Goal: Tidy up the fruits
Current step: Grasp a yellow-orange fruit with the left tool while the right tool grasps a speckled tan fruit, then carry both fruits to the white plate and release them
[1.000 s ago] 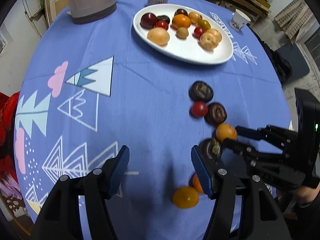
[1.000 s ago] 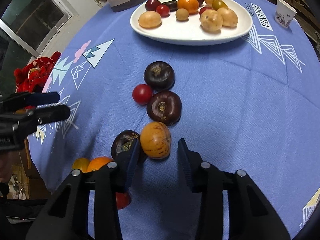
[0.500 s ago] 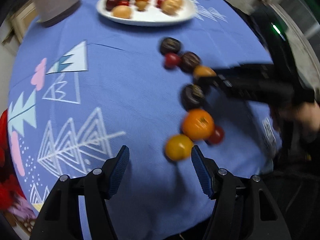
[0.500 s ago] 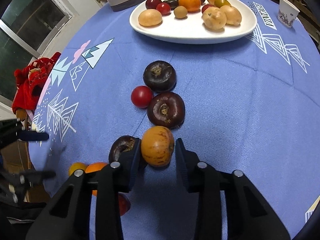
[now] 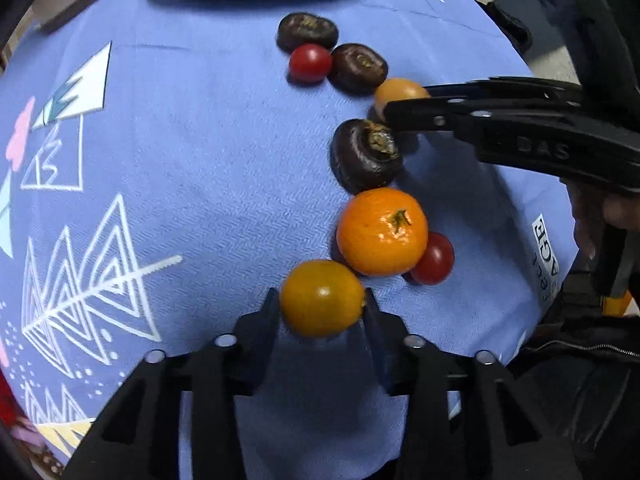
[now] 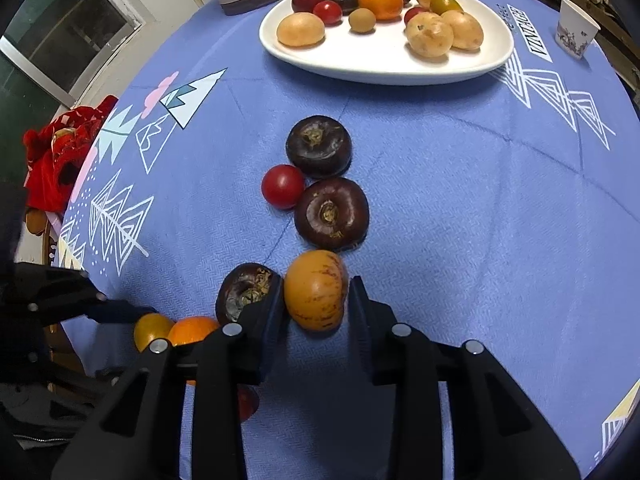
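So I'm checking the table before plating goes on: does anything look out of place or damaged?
Nothing looks damaged or spilled. The oddity is a curved trail of loose fruits on the blue tablecloth, short of the white plate. The nearest red tomato lies close to the table edge.

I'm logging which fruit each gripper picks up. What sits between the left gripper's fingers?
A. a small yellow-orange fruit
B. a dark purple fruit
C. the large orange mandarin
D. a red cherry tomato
A: in the left wrist view the left gripper has its pads against both sides of the small yellow-orange fruit, its jaws having just been closing, while the mandarin lies just beyond, outside the grip.
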A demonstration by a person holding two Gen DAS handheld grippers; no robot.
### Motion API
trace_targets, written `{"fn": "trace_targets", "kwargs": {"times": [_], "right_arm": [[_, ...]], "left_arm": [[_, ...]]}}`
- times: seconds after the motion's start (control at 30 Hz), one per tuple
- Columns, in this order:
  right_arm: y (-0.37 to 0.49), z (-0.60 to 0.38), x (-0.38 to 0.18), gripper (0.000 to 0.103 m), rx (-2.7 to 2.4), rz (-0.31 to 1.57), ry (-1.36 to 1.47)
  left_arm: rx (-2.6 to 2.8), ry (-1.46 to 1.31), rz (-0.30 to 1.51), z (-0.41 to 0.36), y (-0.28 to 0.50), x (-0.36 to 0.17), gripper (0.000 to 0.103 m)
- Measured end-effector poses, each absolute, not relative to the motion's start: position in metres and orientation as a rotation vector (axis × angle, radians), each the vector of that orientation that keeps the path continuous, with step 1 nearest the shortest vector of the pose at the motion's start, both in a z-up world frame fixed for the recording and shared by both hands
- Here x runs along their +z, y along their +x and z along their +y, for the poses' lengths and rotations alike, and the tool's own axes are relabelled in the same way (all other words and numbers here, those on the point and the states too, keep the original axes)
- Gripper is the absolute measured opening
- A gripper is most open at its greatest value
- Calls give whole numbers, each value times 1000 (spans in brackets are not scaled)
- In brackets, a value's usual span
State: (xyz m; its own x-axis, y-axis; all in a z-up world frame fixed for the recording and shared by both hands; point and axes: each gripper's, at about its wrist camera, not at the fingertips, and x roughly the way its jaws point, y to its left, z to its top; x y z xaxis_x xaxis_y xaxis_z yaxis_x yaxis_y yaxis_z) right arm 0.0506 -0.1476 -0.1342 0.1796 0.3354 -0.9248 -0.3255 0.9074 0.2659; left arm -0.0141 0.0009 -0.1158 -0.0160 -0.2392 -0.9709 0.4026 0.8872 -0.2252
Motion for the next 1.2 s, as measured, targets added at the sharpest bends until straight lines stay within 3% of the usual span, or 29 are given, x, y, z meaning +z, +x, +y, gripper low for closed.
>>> {"fn": "trace_targets", "kwargs": {"times": [0.4,0.6,1.2], "right_arm": [[56,-150,-140,37,465,1323,23],[59,-164,-139,33,475,1331,139],[84,-199,-50,33,429,1106,120]], "left_arm": [[-486,132,1487,0,-18,-118,40],[-457,126,1464,10,-18,-111,40],[-376,93,1280,31,37,-37,40]]}}
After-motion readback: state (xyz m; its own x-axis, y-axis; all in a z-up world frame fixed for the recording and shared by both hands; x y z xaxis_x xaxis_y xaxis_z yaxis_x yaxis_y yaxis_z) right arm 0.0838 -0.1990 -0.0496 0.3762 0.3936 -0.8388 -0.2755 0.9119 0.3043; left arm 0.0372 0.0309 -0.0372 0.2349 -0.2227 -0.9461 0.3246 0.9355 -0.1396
